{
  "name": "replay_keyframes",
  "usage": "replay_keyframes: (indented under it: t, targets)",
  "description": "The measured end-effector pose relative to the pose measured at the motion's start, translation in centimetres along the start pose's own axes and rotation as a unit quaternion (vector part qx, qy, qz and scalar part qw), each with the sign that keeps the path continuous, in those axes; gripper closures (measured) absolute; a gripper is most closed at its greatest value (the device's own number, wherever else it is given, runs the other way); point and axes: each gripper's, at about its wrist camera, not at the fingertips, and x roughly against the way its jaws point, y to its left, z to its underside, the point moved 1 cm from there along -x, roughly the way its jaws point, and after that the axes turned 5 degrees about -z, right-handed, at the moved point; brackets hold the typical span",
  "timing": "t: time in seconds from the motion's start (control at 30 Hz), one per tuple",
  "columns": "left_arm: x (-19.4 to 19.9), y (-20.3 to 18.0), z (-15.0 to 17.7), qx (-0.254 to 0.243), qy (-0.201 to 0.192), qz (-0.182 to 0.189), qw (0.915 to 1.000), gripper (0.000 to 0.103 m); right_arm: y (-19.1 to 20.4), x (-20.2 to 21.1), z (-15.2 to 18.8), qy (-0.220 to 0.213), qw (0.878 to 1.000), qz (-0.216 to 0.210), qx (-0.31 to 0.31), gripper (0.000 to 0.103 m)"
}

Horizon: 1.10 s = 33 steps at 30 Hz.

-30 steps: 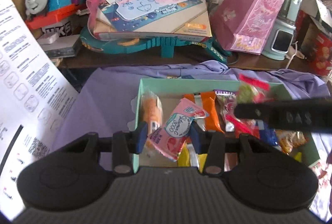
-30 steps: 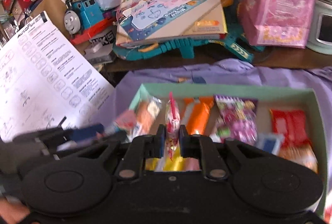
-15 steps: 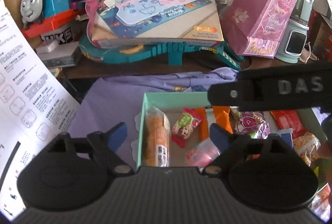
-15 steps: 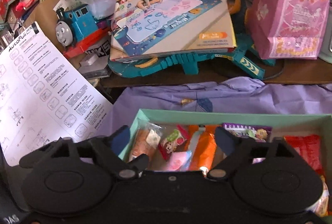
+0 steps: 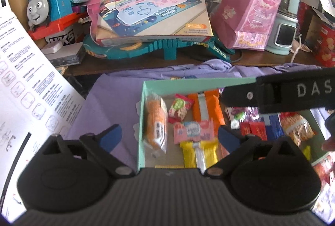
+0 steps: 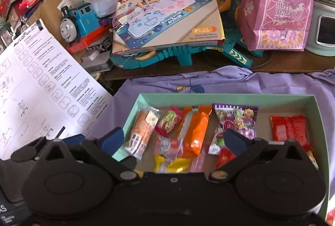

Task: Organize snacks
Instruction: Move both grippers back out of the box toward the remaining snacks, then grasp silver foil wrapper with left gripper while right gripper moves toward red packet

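Observation:
A mint-green box (image 5: 146, 87) (image 6: 230, 97) lies on a purple cloth and holds several snack packets. My left gripper (image 5: 169, 135) hovers over its left end, jaws opening wide. A pink packet (image 5: 194, 129) lies flat below them, untouched. My right gripper (image 6: 173, 140) hangs over the same end, jaws also opening, with nothing gripped. Under it lie the pink packet (image 6: 168, 147), a red-and-green strawberry packet (image 6: 169, 122), an orange roll pack (image 6: 142, 131) and an orange packet (image 6: 195, 131). A purple packet (image 6: 236, 119) and a red packet (image 6: 289, 129) lie further right.
A white instruction sheet (image 6: 41, 87) leans at the left. Behind the cloth a brown shelf carries a toy train (image 5: 48, 5), a play-mat box (image 5: 152, 10), a pink gift bag (image 5: 249, 12) and a mint blender (image 5: 284, 5). The right tool's black housing (image 5: 293, 96) crosses the left wrist view.
Both grippers opened and drew back. The left let go of the pink packet and the right let go of the strawberry packet; both packets now lie in the box.

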Motion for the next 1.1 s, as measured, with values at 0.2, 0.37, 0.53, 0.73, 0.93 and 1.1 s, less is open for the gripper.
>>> replay_keyframes:
  t: [0.2,0.37,0.53,0.73,0.93,1.1]
  targets:
    - [3.4,2.3,3.4,-0.004,-0.004,0.006,1.0000,0.000,0.4,3.1,2.5,-0.005,1.000,-0.003,0.003,0.000]
    - [4.7,4.5,7.1,-0.006,0.018,0.009,0.9998,0.000,0.8,4.8,4.9,0.000,1.000,-0.003,0.005,0.000]
    - [4.3,5.5,10.1,-0.005,0.046,0.041,0.9981,0.000,1.5,6.1,7.3,0.009,1.000,-0.008,0.006,0.000]
    - [2.0,5.5,12.0,0.005,0.075,0.072,0.9946,0.000,2.0,6.3,10.9,0.042,0.999,-0.016,0.003,0.000]
    - [0.0,4.8,12.9,-0.004,0.097,0.093,0.9910,0.000,1.3,4.1,13.1,0.082,0.997,-0.003,-0.008,0.007]
    - [-1.6,3.4,13.1,-0.014,0.117,0.113,0.9865,0.000,-1.2,4.3,14.7,0.084,0.996,0.034,-0.023,0.009]
